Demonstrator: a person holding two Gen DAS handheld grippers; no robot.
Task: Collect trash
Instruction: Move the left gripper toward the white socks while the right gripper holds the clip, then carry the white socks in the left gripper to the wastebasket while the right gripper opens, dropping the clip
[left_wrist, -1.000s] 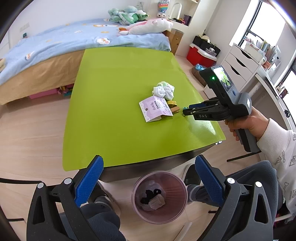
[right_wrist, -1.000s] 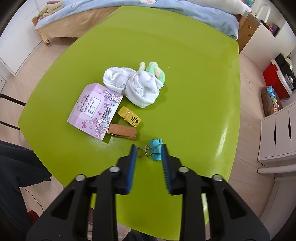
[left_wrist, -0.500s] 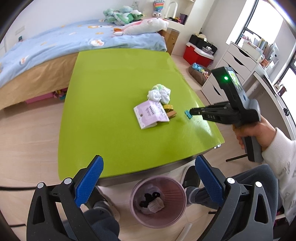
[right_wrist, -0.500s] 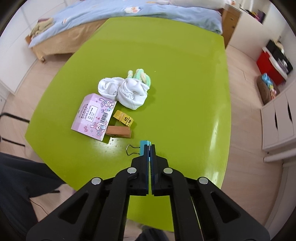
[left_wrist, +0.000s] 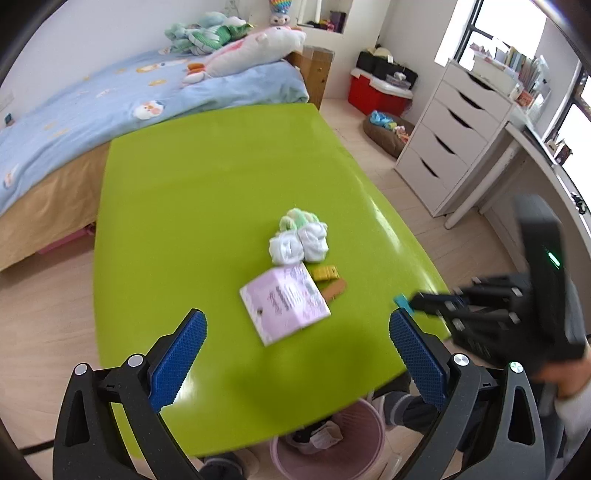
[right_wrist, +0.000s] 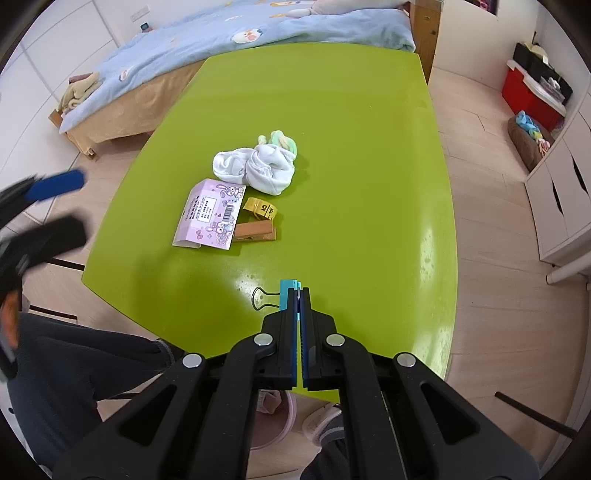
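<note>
While my left claw (left_wrist: 295, 343) hangs with jaws spread wide and nothing between them, the pink packet (left_wrist: 284, 302) sits just ahead of it on the green table (left_wrist: 207, 206), white socks (left_wrist: 299, 243) beyond, pink bin (left_wrist: 354, 435) below the near edge (mostly hidden). Off to its right, the right claw (left_wrist: 410, 304) looks blurred. Right view: my right claw (right_wrist: 297, 295) is clamped on the blue binder clip (right_wrist: 286, 293), above the table's near part; wooden clothespin (right_wrist: 255, 232) and yellow tape (right_wrist: 262, 208) lie ahead-left.
</note>
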